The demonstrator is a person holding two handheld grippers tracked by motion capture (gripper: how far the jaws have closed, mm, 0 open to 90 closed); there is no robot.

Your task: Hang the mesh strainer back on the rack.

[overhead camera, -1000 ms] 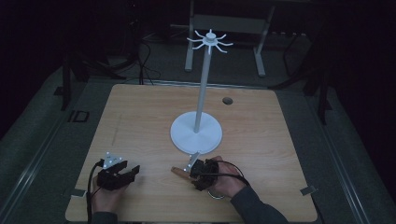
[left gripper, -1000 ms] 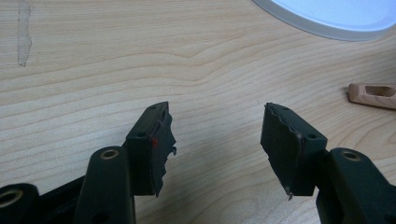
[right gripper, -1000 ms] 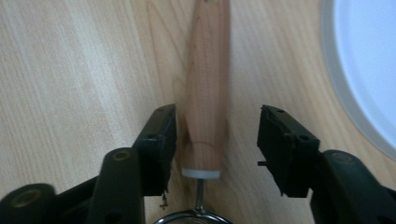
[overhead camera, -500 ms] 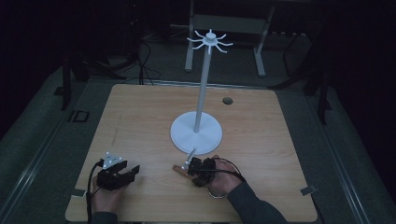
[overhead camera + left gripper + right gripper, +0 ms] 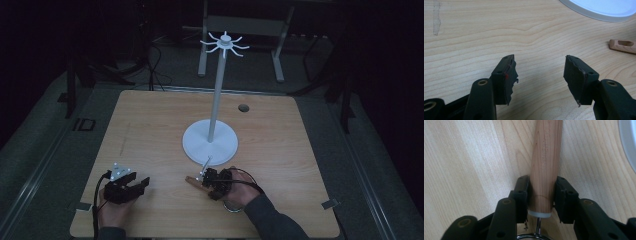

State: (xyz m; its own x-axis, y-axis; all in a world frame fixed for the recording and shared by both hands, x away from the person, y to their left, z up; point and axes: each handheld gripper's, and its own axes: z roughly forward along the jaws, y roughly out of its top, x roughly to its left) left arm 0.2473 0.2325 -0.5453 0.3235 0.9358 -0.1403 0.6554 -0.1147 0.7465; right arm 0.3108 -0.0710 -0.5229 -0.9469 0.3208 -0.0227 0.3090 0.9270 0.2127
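Right gripper view: right gripper clamped, jaws just closing, on wooden handle of a utensil lying on table beside white stand, probably for hanging there; left gripper released, resting aside.

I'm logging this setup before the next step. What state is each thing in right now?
Right gripper: fingers have just been closing, now shut on the wooden handle.
Wooden handle: lying flat on the table, clamped near its metal-stemmed end.
Left gripper: open, nothing between its fingers.
White hook stand: upright on the table, hooks bare.
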